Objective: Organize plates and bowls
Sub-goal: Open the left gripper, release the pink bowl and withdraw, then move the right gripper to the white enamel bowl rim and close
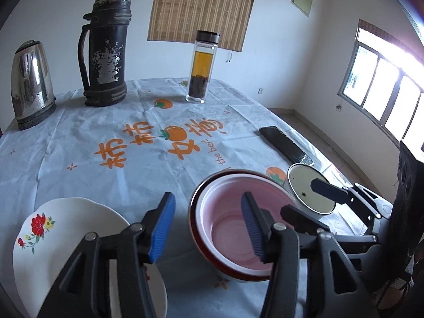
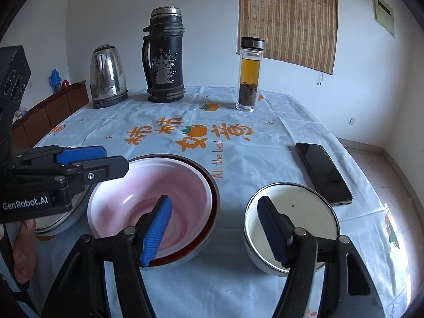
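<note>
A pink bowl (image 1: 233, 222) (image 2: 159, 193) sits nested in a dark red-rimmed bowl (image 2: 214, 193) on the table. A white plate with red flowers (image 1: 66, 228) lies to its left. A small metal bowl with a cream inside (image 1: 304, 190) (image 2: 299, 217) stands to the right. My left gripper (image 1: 209, 228) is open and empty, its right finger over the pink bowl; it also shows in the right wrist view (image 2: 106, 159). My right gripper (image 2: 214, 230) is open and empty, one finger over each bowl; it also shows in the left wrist view (image 1: 304, 198).
At the back stand a steel kettle (image 1: 29, 84), a tall black thermos (image 1: 106, 50) and a glass tea bottle (image 1: 201, 66). A black phone (image 2: 323, 172) lies near the table's right edge. The tablecloth (image 1: 106, 143) is pale blue with orange print.
</note>
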Demonstrator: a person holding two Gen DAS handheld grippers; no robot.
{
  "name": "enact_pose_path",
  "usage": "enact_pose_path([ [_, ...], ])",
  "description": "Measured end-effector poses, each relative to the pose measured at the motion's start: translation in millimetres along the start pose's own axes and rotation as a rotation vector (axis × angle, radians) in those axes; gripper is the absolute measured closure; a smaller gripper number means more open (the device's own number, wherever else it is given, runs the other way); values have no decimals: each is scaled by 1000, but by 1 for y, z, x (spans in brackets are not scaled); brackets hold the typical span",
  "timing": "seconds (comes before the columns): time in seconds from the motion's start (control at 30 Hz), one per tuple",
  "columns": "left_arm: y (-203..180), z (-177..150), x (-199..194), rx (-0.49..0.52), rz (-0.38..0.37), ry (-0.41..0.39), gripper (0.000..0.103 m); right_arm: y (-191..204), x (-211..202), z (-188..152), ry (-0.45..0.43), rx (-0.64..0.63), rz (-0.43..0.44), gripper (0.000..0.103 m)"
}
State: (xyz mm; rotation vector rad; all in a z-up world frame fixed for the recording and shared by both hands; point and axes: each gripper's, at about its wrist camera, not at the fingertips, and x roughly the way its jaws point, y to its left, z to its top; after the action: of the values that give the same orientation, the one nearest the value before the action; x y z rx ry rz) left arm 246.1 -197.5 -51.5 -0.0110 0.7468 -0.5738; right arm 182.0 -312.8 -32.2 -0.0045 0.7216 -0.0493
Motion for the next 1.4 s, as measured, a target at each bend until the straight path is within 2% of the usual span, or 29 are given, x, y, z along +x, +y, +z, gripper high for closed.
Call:
enact_pose_path([
  [0.53,-10,-4,-3,34,33,-27,50,-45,-37,-32,-18,101,-37,34],
  [0.77,-43,-1,-15,92,26,-54,50,-83,-36,-45,0,188,-89,35],
  [0.8,-50,-1,-14,103,20,-47,50,-90,-35,-46,4,207,-98,36],
  [0.87,-64,0,-15,127,13,-43,50,-101,-30,-49,17,236,-109,56],
  [0.97,-87,2,-12,157,-9,-34,50,-112,-24,-47,18,254,-110,66],
  [1.07,-108,5,-3,178,-31,-16,51,-116,-21,-44,12,263,-96,70],
  [1.13,-121,7,5,196,-31,-2,55,-118,-19,-42,13,266,-88,76],
  [1.23,-132,7,20,208,-38,39,74,-121,-10,-41,30,271,-66,79],
  [1.3,-136,6,31,210,-29,70,89,-123,-7,-42,33,272,-62,89],
  [1.4,-137,4,42,193,-16,105,90,-125,-6,-44,24,273,-57,94],
])
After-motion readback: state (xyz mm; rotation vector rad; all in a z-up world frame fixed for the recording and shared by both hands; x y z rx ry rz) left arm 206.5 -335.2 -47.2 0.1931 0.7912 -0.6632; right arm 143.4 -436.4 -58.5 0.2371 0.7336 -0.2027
